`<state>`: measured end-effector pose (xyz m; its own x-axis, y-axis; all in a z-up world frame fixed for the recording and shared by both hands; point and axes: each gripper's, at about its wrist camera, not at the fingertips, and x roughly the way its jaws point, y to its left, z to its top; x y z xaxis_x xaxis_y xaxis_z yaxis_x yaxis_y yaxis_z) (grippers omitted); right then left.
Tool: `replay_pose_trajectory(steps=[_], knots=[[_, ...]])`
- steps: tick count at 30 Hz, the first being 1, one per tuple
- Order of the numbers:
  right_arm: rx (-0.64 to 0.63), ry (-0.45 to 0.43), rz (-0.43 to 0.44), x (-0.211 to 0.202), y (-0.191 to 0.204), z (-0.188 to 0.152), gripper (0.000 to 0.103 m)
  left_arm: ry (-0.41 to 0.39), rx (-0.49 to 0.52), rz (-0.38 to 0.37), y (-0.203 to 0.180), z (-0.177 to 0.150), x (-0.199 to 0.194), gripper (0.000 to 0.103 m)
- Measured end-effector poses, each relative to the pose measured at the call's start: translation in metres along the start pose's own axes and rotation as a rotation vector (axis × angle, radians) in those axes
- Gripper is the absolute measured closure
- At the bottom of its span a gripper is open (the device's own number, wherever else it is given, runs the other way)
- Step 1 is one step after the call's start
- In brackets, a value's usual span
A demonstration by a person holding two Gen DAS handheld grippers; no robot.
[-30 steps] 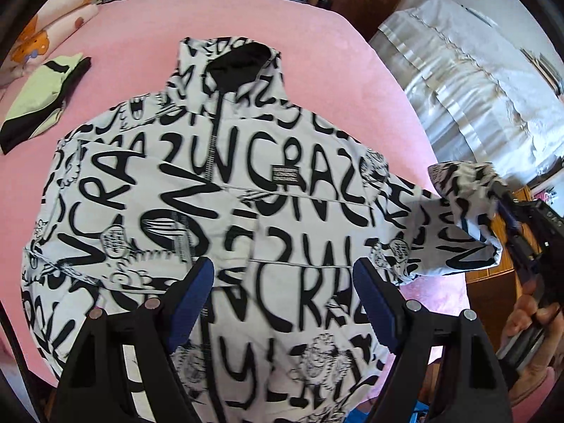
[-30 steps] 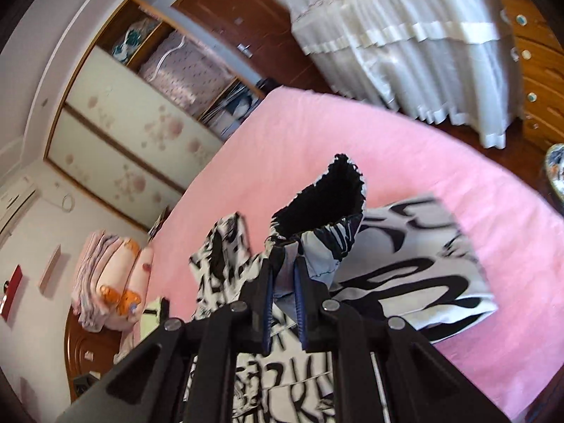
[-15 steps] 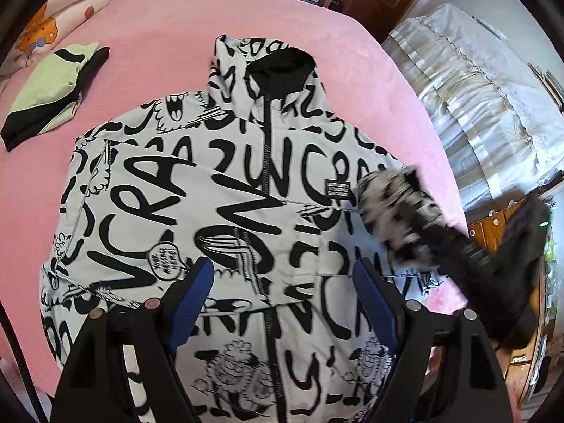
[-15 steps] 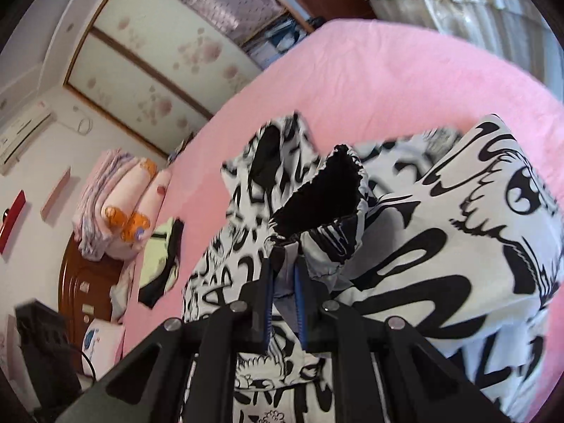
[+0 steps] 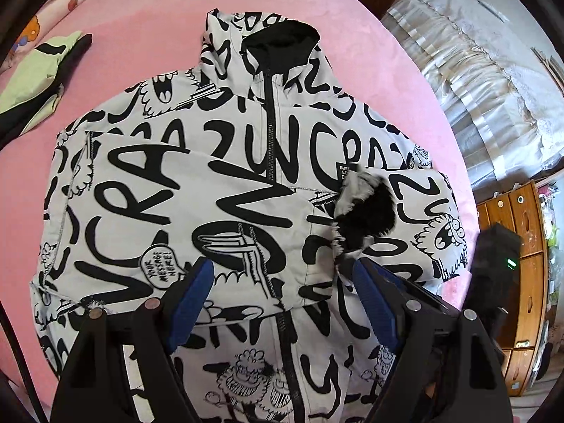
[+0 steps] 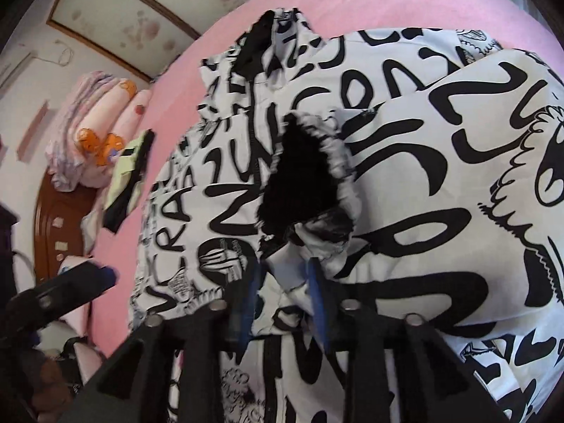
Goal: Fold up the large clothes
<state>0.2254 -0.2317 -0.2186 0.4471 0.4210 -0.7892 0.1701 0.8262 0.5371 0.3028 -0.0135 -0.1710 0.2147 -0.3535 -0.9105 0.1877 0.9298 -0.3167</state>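
Sleeve-folding step. Your right gripper (image 6: 283, 278) has the cuff (image 6: 303, 176) between its jaws, which are opening, laying the sleeve (image 5: 405, 208) across the chest of the graffiti-print jacket (image 5: 211, 183), itself spread face-up on the pink bed (image 5: 141, 10). Your left gripper (image 5: 282, 292) hangs wide open above the hem, holding nothing. Next, judge whether the sleeve lies flat, then draw clear of the cuff. Legible print: "CRAZ", a bubble reading "YOUR MESSAGE HERE!"; the chest patch (image 5: 343, 172) is half hidden.
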Motion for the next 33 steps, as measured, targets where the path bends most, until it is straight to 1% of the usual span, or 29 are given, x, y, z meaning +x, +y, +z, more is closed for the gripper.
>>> replay_pose_trajectory(steps=[1,4,7,11,13,16,19,20,22,24,26,28,30,31,33], knots=[[-0.006,0.002,0.010,-0.004,0.001,-0.001,0.052,-0.001,-0.004,0.003,-0.002,0.000,0.003,0.023],[-0.060,-0.021,0.005,-0.023,0.003,-0.008,0.051,0.024,-0.015,0.008,-0.009,-0.002,0.014,0.023],[-0.137,-0.038,-0.039,-0.046,0.004,-0.017,0.051,0.055,-0.042,0.000,-0.015,-0.007,0.028,0.023],[-0.221,-0.028,-0.093,-0.074,-0.005,-0.034,0.051,0.089,-0.066,-0.005,-0.024,-0.013,0.050,0.023],[-0.235,-0.022,-0.116,-0.085,-0.016,-0.042,0.051,0.103,-0.083,-0.010,-0.029,-0.016,0.062,0.023],[-0.214,-0.010,-0.140,-0.098,-0.035,-0.050,0.051,0.115,-0.122,-0.020,-0.033,-0.019,0.078,0.023],[-0.160,0.007,-0.160,-0.109,-0.061,-0.057,0.051,0.125,-0.173,-0.001,-0.037,-0.019,0.096,0.023],[-0.134,0.010,-0.164,-0.112,-0.071,-0.058,0.051,0.122,-0.193,-0.010,-0.037,-0.019,0.099,0.023],[-0.082,0.004,-0.198,-0.117,-0.090,-0.059,0.051,0.115,-0.237,-0.028,-0.036,-0.018,0.106,0.023],[-0.039,-0.005,-0.241,-0.119,-0.110,-0.058,0.051,0.103,-0.271,-0.034,-0.037,-0.015,0.112,0.027],[-0.009,-0.018,-0.284,-0.121,-0.127,-0.055,0.051,0.101,-0.303,-0.045,-0.037,-0.012,0.118,0.038],[0.035,-0.036,-0.325,-0.121,-0.144,-0.050,0.051,0.113,-0.339,-0.035,-0.037,-0.010,0.125,0.039],[0.086,-0.057,-0.342,-0.123,-0.162,-0.045,0.051,0.117,-0.370,-0.015,-0.038,-0.008,0.131,0.045],[0.105,-0.062,-0.349,-0.123,-0.169,-0.043,0.051,0.115,-0.380,-0.005,-0.038,-0.008,0.132,0.048],[0.126,-0.069,-0.373,-0.121,-0.179,-0.036,0.051,0.112,-0.400,0.006,-0.039,-0.005,0.135,0.059]])
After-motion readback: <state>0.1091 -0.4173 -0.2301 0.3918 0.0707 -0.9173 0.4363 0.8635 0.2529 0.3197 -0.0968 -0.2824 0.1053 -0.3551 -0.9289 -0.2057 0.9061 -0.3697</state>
